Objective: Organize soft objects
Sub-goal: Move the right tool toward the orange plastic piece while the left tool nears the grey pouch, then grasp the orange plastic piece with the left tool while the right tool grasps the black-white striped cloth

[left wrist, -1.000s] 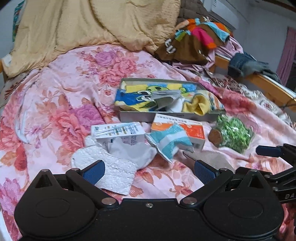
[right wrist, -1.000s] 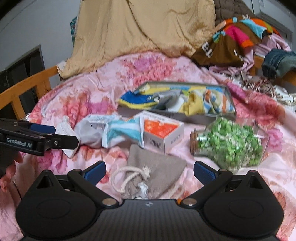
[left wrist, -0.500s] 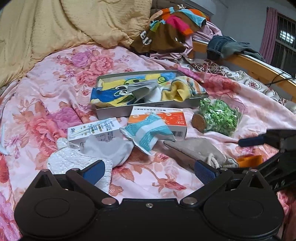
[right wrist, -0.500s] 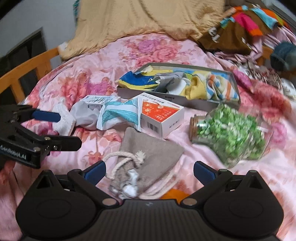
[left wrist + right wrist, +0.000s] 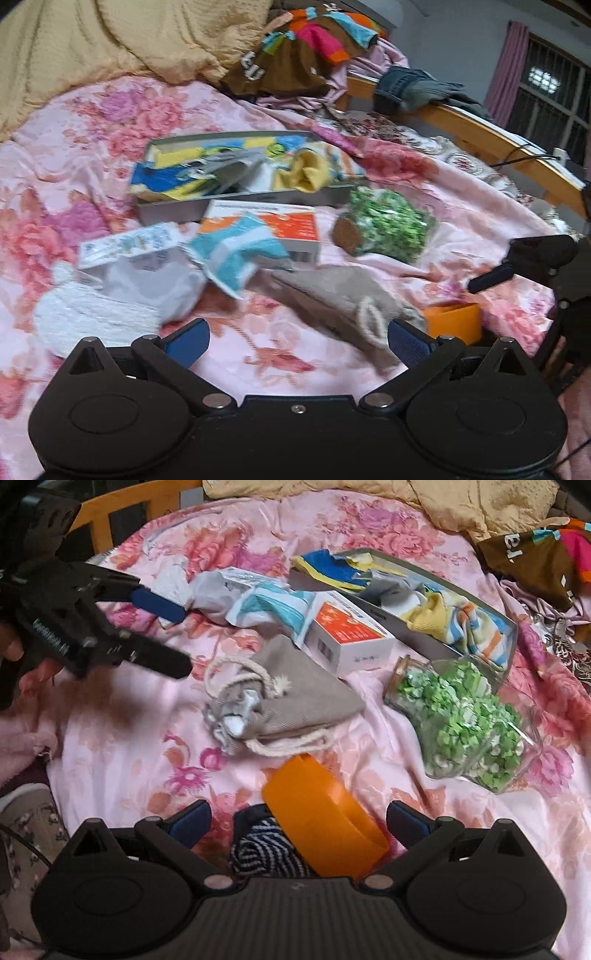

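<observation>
A grey drawstring pouch [image 5: 280,698] lies on the flowered bedspread; in the left wrist view the pouch [image 5: 332,299] is just ahead of my open left gripper [image 5: 295,339], toward its right finger. Behind it stands a grey tray [image 5: 177,214] of colourful socks. A white terry cloth [image 5: 92,317] and a grey sock [image 5: 159,277] lie at the left. My right gripper [image 5: 297,819] is open above an orange container [image 5: 321,819] and a dark striped sock [image 5: 266,849]. The left gripper [image 5: 170,635] also shows at the left of that view, open.
An orange and white carton [image 5: 347,635], a teal packet [image 5: 273,605], a blue-white carton [image 5: 125,243] and a jar of green paper stars [image 5: 461,716] lie around the pouch. A tan blanket [image 5: 92,40] and a clothes pile [image 5: 306,48] sit behind. A wooden bed rail [image 5: 491,136] runs at the right.
Both views have shifted: the left gripper swung right toward the pouch, and the right gripper drew back and tilted down, bringing the orange container and striped sock into view. Both stayed open.
</observation>
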{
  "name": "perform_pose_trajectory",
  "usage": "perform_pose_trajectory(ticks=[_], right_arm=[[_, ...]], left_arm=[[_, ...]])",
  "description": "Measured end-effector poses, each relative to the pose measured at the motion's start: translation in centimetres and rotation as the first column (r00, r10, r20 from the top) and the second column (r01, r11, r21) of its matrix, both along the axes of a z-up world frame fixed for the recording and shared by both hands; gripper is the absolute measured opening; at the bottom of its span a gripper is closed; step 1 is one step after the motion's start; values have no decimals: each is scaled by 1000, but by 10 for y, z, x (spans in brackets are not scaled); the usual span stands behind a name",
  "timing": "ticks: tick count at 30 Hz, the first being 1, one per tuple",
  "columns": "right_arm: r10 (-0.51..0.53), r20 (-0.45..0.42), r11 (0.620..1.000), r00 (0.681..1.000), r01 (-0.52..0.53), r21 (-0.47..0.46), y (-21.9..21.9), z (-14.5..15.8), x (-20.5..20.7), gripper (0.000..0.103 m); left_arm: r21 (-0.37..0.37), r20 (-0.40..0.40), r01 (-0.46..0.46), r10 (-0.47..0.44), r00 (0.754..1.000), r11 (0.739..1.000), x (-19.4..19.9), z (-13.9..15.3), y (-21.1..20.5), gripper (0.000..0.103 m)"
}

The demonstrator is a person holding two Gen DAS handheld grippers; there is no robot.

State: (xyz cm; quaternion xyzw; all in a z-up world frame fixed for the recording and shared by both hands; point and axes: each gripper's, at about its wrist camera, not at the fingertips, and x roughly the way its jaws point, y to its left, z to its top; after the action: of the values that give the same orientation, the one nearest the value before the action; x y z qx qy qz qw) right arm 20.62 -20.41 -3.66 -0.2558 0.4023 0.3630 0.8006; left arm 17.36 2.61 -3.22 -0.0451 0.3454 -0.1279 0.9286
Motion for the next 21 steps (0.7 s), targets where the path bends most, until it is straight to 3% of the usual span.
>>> perform_pose_trajectory(ticks=[5,10,21], right_arm=[[-43,-27,999,999,43,0,-15,2,8,103],[8,-68,999,998,-5,40,-26,10,4,103],[76,-152,993,985,-89,-82,-16,-4,-7,98]], left_arm=[[-49,-31,74,-76,997,996,6,-12,-16,102],[-67,-38,124,-126,991,990,8,-20,-28,102],[-144,-84,219,-233,969,965,9,-27,-37,102]])
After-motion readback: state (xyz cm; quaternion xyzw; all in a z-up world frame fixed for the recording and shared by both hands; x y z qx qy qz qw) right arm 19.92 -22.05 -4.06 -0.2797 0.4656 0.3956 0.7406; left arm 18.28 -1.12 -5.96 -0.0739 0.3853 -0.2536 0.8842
